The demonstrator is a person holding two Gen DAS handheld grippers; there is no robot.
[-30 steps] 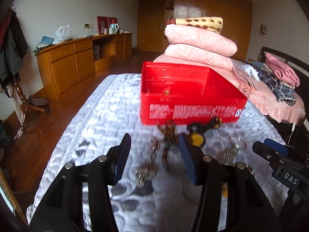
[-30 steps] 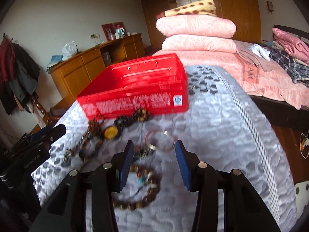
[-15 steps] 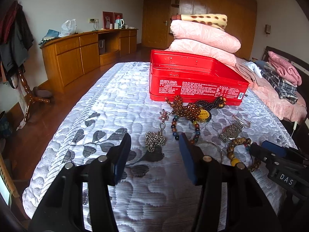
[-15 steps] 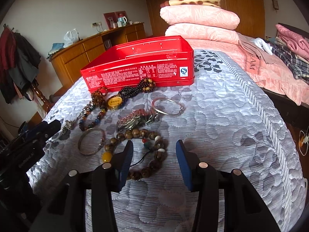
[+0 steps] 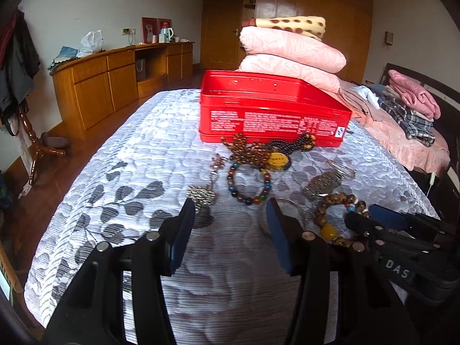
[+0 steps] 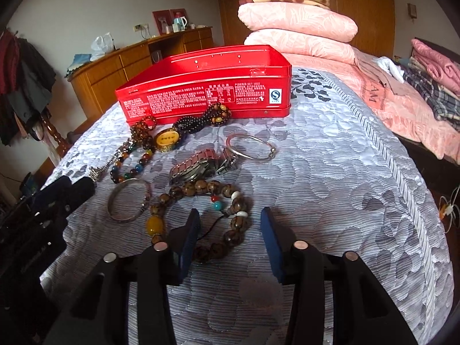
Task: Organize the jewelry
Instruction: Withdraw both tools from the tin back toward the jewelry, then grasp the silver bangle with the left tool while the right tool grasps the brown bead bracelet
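Note:
An open red tin box (image 5: 273,120) (image 6: 207,97) stands on the white quilted bed. Jewelry lies in front of it: dark bead strands with a yellow pendant (image 5: 277,158) (image 6: 168,141), a multicoloured bead bracelet (image 5: 248,185) (image 6: 129,166), a silver chain piece (image 5: 202,194), a metal watch (image 6: 195,166), a thin silver bangle (image 6: 248,149), a thicker bangle (image 6: 128,201) and a large brown bead bracelet (image 6: 201,215) (image 5: 336,215). My left gripper (image 5: 230,230) is open and empty, just short of the multicoloured bracelet. My right gripper (image 6: 228,235) is open and empty over the brown bracelet's near edge.
Stacked pink pillows (image 5: 290,57) lie behind the box. A second bed with folded clothes (image 5: 408,109) is to the right. A wooden cabinet (image 5: 115,80) stands along the left wall. The bed edge drops to a wood floor (image 5: 37,195) at left.
Both grippers have pulled back and settled lower toward the near side of the jewelry pile. The jewelry and box have not moved. Both stay open.

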